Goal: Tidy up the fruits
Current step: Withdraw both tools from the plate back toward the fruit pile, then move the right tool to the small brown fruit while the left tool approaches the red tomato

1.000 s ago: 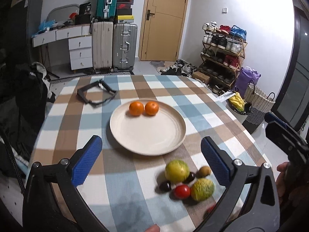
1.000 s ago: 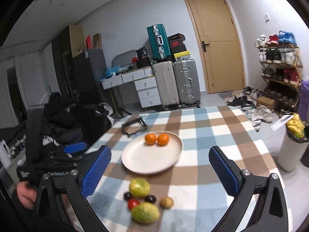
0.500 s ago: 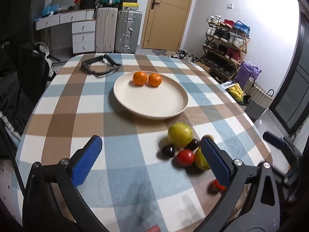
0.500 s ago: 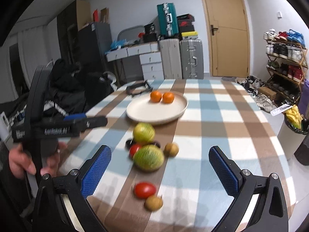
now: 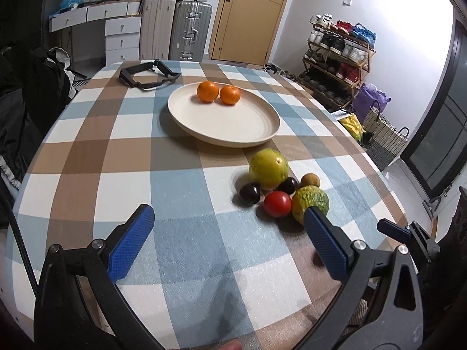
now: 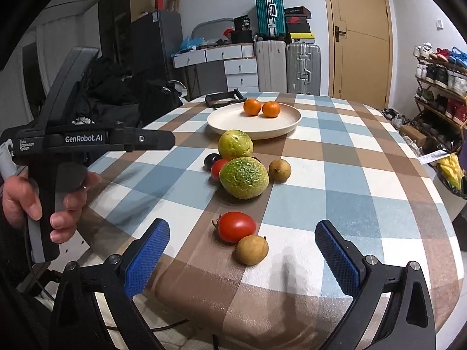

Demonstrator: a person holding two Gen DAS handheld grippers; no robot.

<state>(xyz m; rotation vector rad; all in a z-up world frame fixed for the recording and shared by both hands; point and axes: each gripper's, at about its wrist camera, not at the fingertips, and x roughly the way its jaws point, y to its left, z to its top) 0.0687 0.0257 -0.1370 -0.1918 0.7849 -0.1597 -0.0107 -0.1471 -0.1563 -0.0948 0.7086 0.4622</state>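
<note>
Between right gripper (image 6: 242,250) fingers, tomato (image 6: 237,227) seemingly lengthwise left-right.

1. In the left wrist view the wrinkled green fruit (image 5: 313,201) is partly covered by a blue finger pad (image 5: 327,245) of the left gripper (image 5: 230,242).
2. Behind that fruit in the right wrist view, a dark plum (image 6: 212,159) and a small tomato (image 6: 218,168) show only in part.
3. The right gripper (image 5: 408,233) is cut off by the left view's right edge; its jaws cannot be judged there.
</note>
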